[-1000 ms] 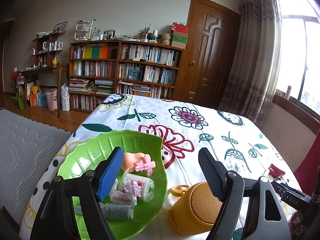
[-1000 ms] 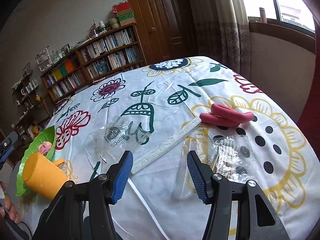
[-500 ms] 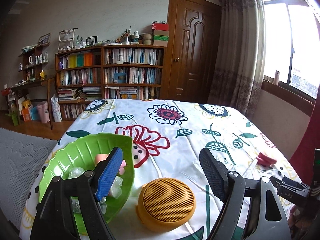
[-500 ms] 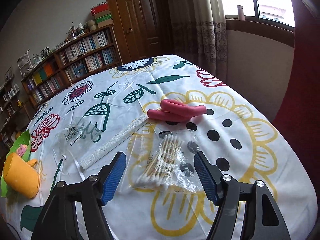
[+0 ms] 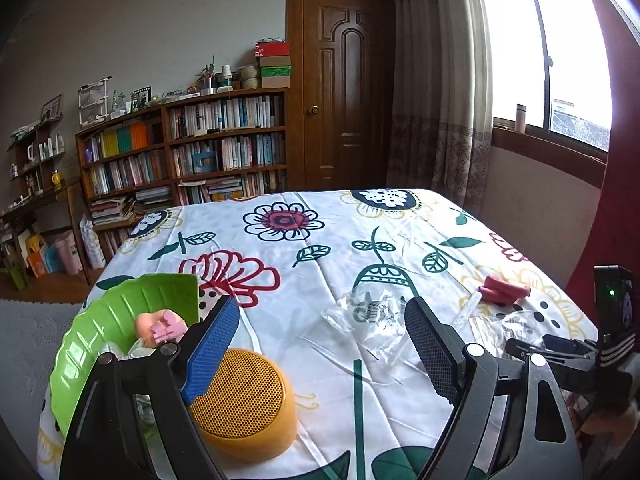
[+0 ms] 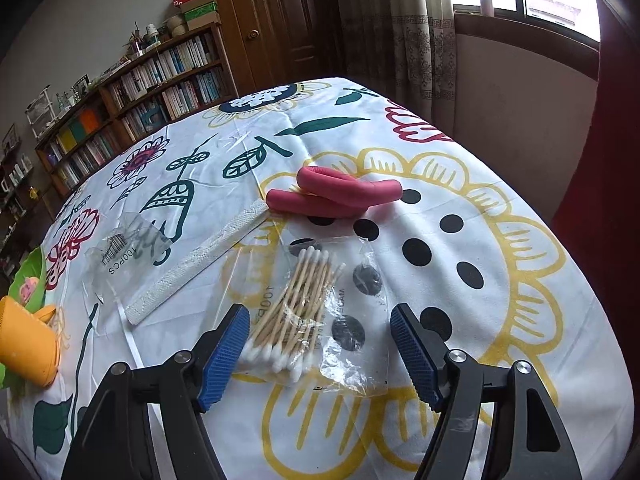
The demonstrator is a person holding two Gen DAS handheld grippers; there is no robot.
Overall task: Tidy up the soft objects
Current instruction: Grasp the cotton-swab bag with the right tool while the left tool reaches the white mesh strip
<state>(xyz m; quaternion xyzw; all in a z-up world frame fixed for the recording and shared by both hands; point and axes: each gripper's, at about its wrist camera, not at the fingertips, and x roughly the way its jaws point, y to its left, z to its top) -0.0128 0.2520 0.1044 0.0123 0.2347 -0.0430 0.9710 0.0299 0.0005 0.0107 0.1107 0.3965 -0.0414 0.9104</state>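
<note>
Partly done, by the look of it. The leaf-shaped green plastic dish (image 5: 100,328) at the near-left corner of the flower-print-covered worktop (image 5: 320,248) already holds a pink soft toy-like piece (image 5: 160,326) plus a few wrapped bits, mostly hidden behind the left gripper (image 5: 320,344). A round orange mesh-faced speaker-like thing (image 5: 244,404) sits just beside the dish.

Left to sort: clear plastic bag of wooden cotton swabs (image 6: 296,312), bent pink foam roller tubes (image 6: 332,196), a white textured strip (image 6: 196,256), and an apparently empty clear bag marked 100PCS (image 6: 124,252), all on the cloth well apart from the dish.

Right gripper (image 6: 320,356) hovers over the swab bag, jaws wide, nothing held. Left jaws also wide and empty. Next grab is prob. the swabs.
</note>
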